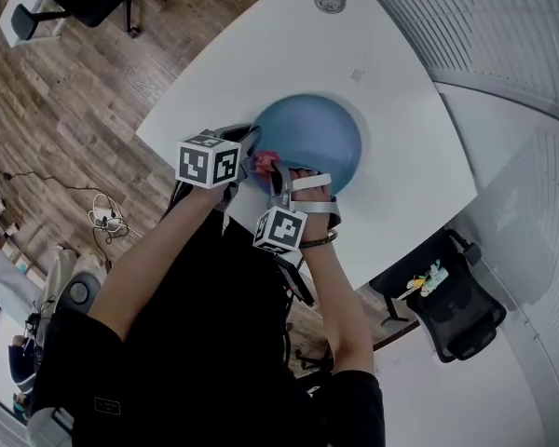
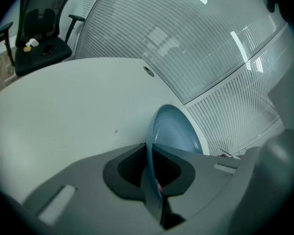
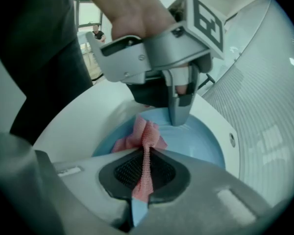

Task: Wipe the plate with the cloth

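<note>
Left gripper is clamped tight on the rim of the plate on the counter, so I'd hold that steady. Right gripper pinches the cloth against the plate's near edge. I'd press it flat and sweep overlapping passes right across.

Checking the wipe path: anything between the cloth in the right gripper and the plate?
Nothing visible. The cloth sits directly over the plate; the left gripper clamps its rim just beyond the cloth.

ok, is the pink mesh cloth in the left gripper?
No, the left gripper is clamped on the round blue plate's rim; the right gripper holds the pink mesh cloth.
</note>
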A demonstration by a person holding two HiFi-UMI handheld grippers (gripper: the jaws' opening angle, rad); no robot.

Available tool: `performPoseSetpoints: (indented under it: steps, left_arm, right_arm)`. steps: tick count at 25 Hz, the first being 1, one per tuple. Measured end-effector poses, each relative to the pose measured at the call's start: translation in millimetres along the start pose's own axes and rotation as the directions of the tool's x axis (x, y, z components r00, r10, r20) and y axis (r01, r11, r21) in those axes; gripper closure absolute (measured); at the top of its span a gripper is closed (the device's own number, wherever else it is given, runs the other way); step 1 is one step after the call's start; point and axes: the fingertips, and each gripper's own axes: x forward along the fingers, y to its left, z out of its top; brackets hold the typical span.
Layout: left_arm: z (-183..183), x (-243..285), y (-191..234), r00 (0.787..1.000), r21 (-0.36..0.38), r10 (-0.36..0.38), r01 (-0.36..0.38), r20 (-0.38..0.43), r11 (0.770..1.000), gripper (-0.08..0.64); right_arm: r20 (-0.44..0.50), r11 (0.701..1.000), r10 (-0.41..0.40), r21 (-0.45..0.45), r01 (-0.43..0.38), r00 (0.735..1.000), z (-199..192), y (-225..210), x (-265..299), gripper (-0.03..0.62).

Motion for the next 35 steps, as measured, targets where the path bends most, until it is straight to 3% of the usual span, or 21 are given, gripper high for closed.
performPoseSetpoints:
  steps: [6, 9, 17, 27, 31, 35]
  left_arm:
    - [-6, 2, -2, 1.000, 0.004, -0.013, 0.013, -0.013, 1.000, 0.540]
    - [-10, 0, -4, 1.000, 0.028, -0.008, 0.008, -0.021, 1.000, 0.543]
    - [-9, 2, -7, 0.999, 0.074, -0.014, 0.018, -0.043, 0.997, 0.543]
    - [-8, 1, -9, 0.999, 0.071, -0.017, 0.020, -0.041, 0.997, 0.542]
    - [-9, -1, -8, 0.999, 0.068, -0.017, 0.019, -0.039, 0.997, 0.543]
    - [-8, -1, -7, 0.999, 0.060, -0.017, 0.019, -0.034, 0.998, 0.543]
  right_arm:
    - [0.061, 0.976, 0.188, -0.121, -0.180, 0.980, -6, 47, -18, 0.581]
    - [0.083, 0.975, 0.201, -0.113, -0.191, 0.976, -15, 46, -20, 0.581]
    - [0.090, 0.995, 0.094, -0.041, -0.090, 0.991, -26, 2, -6, 0.580]
    - [0.044, 0.997, -0.038, 0.071, 0.034, 0.998, -46, -83, 16, 0.580]
    - [-0.040, 0.976, -0.121, 0.180, 0.126, 0.992, -59, -108, 21, 0.581]
    - [-0.157, 0.960, -0.196, 0.172, 0.223, 0.968, -80, -124, 22, 0.581]
